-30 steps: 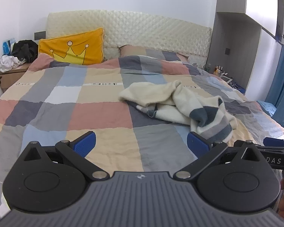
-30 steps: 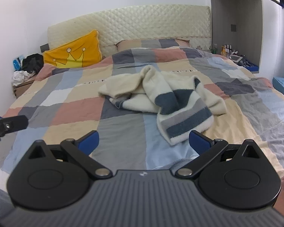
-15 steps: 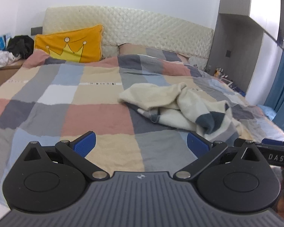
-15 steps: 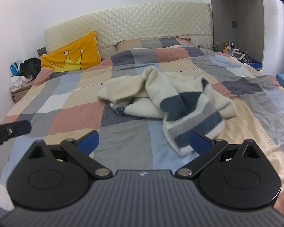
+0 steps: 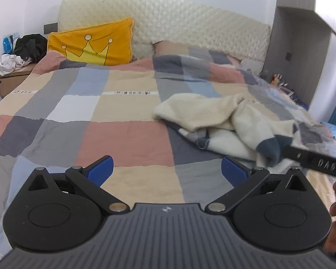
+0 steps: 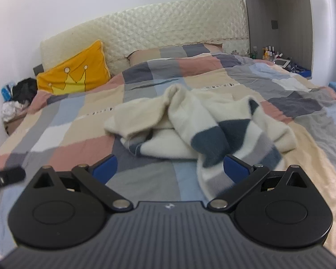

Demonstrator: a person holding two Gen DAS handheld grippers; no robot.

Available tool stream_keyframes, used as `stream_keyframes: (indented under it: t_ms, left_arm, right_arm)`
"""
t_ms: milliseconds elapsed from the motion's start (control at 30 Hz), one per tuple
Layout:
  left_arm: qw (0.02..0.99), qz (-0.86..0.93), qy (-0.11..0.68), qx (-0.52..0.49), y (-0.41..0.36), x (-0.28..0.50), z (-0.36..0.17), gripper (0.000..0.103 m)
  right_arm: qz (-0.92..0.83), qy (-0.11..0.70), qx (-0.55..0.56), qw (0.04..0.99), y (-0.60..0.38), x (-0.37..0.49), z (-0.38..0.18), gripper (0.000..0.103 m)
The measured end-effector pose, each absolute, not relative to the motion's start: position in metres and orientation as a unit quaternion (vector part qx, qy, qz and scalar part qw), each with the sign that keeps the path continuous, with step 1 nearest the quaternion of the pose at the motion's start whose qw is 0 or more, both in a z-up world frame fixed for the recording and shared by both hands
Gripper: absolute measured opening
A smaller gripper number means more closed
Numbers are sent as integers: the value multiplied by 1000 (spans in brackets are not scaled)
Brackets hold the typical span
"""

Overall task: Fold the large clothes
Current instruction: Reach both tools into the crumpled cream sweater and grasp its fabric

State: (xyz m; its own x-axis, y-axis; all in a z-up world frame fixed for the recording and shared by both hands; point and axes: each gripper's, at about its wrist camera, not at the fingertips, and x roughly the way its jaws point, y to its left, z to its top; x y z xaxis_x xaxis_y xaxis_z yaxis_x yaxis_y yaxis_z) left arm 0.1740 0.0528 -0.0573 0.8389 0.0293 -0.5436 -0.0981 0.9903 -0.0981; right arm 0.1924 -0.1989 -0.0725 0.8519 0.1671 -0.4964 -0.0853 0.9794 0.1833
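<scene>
Left claw: your left gripper (image 5: 166, 168) has its blue pads spread wide and grips nothing; between them you see only the patchwork duvet (image 5: 127, 139).

Right claw: your right gripper (image 6: 170, 164) is spread just as wide and is also empty, though its right pad overlaps the striped hem in the picture; I cannot tell whether it touches.

Garment: the cream sweater (image 6: 190, 121) with dark blue and grey stripes lies crumpled in the middle of the bed, at about 12 to 1 o'clock from the right claw and about 2 o'clock from the left.

Snag risk: the sweater is heaped on itself, so if you pinch the nearest bulge you will likely catch two layers at once and lift a knot, not an edge.

Duvet risk: the cover under the sweater is soft and wrinkled; if you close a claw too low you could pinch it along with the knit.

Collision risk: your right tool shows at 3 o'clock in the left view, near the left claw; if both reach for the same striped end they may knock together.

Reach risk: the left claw is well apart from the garment, so a one-sided pull by the right would drag the heap rather than spread it.

Clutter: the yellow crown pillow (image 5: 91, 42) at 11 o'clock is far from the work and should not interfere.
</scene>
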Motion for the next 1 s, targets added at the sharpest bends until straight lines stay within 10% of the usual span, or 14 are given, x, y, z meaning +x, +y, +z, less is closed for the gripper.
stream_keyframes:
  t_ms: [367,1000]
  left_arm:
    - [950,91,297,-37,51,268,-89,103]
    - [933,16,337,-125,56,431,-178,103]
  right_arm:
    - [100,282,111,948,-203,266,-96,102]
    - [145,314,231,909,-174,379,-145,58]
